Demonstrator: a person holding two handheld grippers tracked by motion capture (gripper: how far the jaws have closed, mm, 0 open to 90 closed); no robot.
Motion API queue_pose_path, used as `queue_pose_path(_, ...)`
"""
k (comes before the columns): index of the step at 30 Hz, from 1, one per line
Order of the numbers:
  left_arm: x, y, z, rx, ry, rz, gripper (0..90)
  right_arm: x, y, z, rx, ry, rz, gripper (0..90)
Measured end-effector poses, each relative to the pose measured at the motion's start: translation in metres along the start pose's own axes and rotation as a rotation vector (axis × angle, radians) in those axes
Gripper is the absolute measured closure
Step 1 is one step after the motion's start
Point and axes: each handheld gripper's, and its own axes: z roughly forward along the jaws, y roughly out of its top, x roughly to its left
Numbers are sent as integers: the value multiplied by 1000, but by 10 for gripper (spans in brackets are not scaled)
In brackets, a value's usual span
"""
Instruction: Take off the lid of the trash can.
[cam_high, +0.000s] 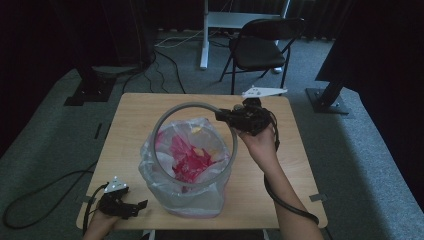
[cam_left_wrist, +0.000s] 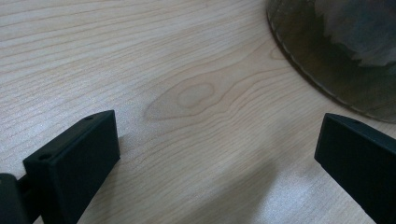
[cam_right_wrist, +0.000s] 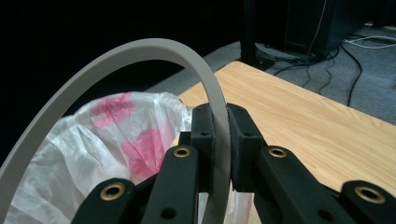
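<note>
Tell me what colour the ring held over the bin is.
Grey; the ring shows best in the right gripper view.

Ring (cam_high: 172, 111), centre of the high view: plain grey. Bag (cam_high: 200, 200) below it: translucent white plastic with pink-red blotches; bin wall at upper right of the left gripper view reads dark brownish. Surface (cam_high: 130, 130): pale wood grain; jaws matt black; carpet (cam_high: 365, 150) grey.
</note>
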Motion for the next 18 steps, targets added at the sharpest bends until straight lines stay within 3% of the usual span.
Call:
queue_pose_path(7,0,0,0,-2,3,-1,0,-10,-2,-14,-38,-4,40,824)
queue_pose_path(18,0,0,-1,-8,9,0,0,-25,-7,-40,-71,-82,67,824)
